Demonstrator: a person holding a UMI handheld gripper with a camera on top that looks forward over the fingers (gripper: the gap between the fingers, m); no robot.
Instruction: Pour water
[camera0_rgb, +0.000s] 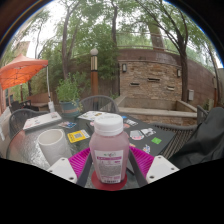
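A clear plastic bottle (109, 150) with a white cap, a pale label and pinkish liquid stands upright between my fingers. My gripper (109, 162) is shut on it, with the magenta pads (80, 162) pressing its sides at label height. A red round base shows beneath the bottle. A white cup (52, 145) stands open-mouthed on the glass table (170, 140), just left of the left finger and a little ahead of it. I cannot see whether anything is in the cup.
Small items lie on the table beyond the bottle: a yellow card (77, 135), a green piece (156, 141) and a white tray (42, 121). An orange umbrella (22, 72), trees and a brick wall (150, 80) stand behind.
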